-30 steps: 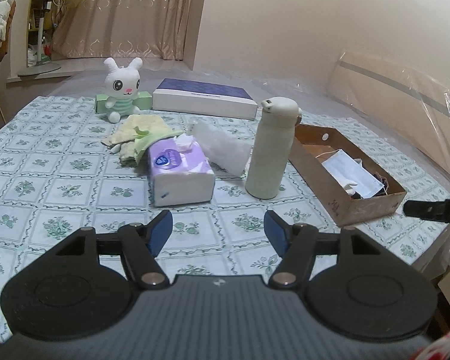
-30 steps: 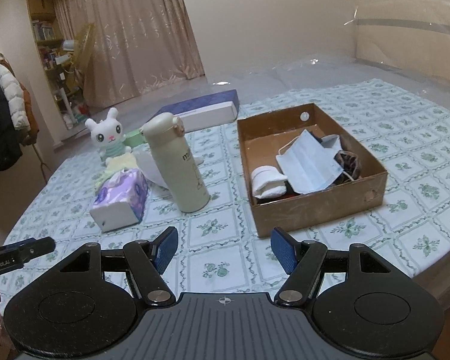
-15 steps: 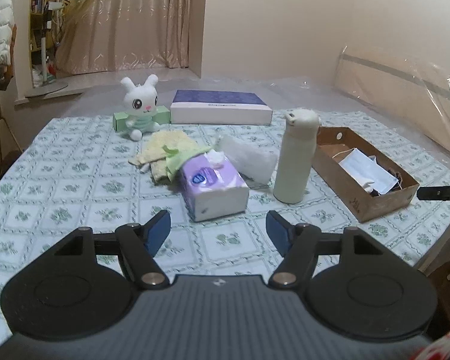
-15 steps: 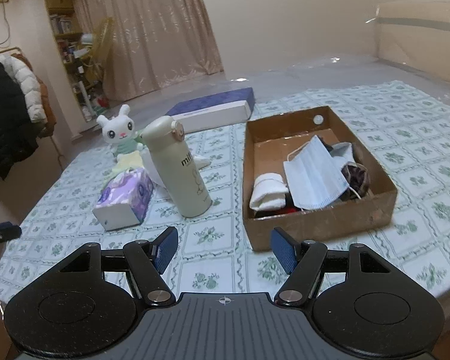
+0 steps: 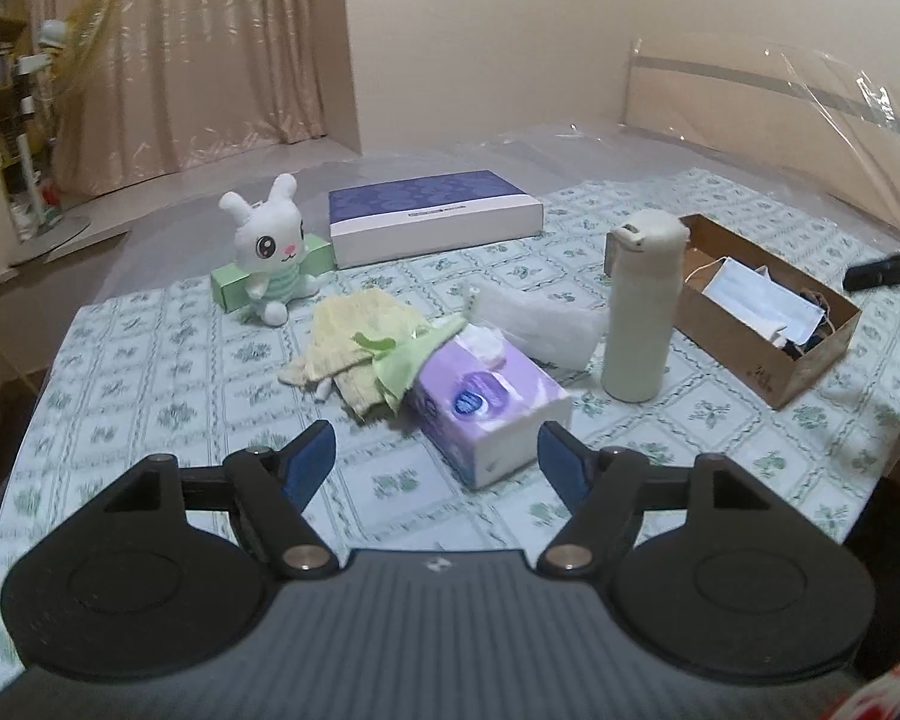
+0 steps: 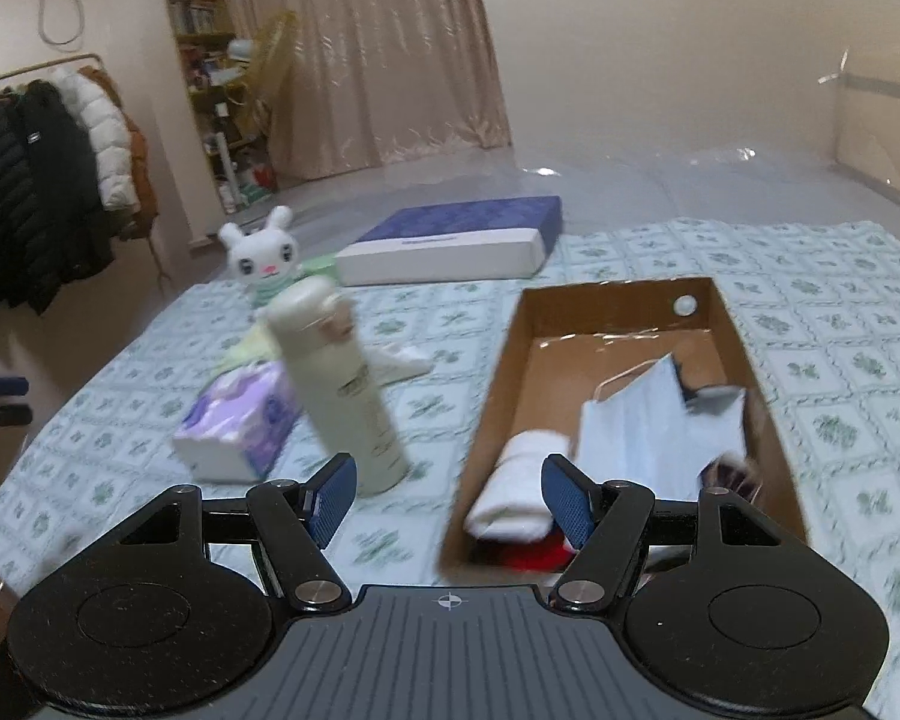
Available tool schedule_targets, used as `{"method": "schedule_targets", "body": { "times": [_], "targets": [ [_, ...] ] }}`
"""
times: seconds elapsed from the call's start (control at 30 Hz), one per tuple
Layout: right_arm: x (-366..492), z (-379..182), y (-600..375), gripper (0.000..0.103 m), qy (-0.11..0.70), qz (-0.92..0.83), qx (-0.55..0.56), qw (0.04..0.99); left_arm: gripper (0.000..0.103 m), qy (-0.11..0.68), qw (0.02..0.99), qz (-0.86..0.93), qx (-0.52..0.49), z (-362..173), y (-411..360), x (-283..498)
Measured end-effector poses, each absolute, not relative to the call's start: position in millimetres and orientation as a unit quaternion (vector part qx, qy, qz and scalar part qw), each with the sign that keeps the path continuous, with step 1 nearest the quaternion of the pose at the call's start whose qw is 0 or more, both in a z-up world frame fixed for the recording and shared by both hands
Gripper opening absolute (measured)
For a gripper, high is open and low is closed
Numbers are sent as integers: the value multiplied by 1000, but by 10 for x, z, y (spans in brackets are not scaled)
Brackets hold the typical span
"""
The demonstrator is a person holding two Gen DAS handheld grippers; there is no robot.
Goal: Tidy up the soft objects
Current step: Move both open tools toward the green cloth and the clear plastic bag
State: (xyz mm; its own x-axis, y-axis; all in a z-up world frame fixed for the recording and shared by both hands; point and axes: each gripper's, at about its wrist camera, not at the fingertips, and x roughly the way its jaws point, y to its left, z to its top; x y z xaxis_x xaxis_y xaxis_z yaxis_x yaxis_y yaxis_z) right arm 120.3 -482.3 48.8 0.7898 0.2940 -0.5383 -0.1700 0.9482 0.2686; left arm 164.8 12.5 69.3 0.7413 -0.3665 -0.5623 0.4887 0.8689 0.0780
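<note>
Left claw: jaws spread, having just been opening, with nothing between them. It hangs above the tabletop. The tissue pack lies just ahead of it, touching the yellow-green cloth on its far left. The bunny sits farther back.

Right claw: jaws spread, empty, above the near end of the box. Inside lie a white roll, a mask and, possibly, a red item; motion blur hinders identification. The bottle stands left of the box.

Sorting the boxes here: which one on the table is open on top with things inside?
The brown cardboard box, holding a face mask and a rolled white cloth. The blue-topped flat box is closed.
</note>
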Motion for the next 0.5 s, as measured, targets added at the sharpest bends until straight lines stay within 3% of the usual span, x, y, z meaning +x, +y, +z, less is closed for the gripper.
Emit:
{"method": "schedule_targets", "body": {
  "times": [0.17,0.5],
  "targets": [
    [1748,689,-5082,68,324,130,107,931,71,275,918,-254,135,713,158,2115],
    [2803,1192,-4841,68,359,254,3,898,71,272,884,-326,196,736,68,2811]
  ]
}}
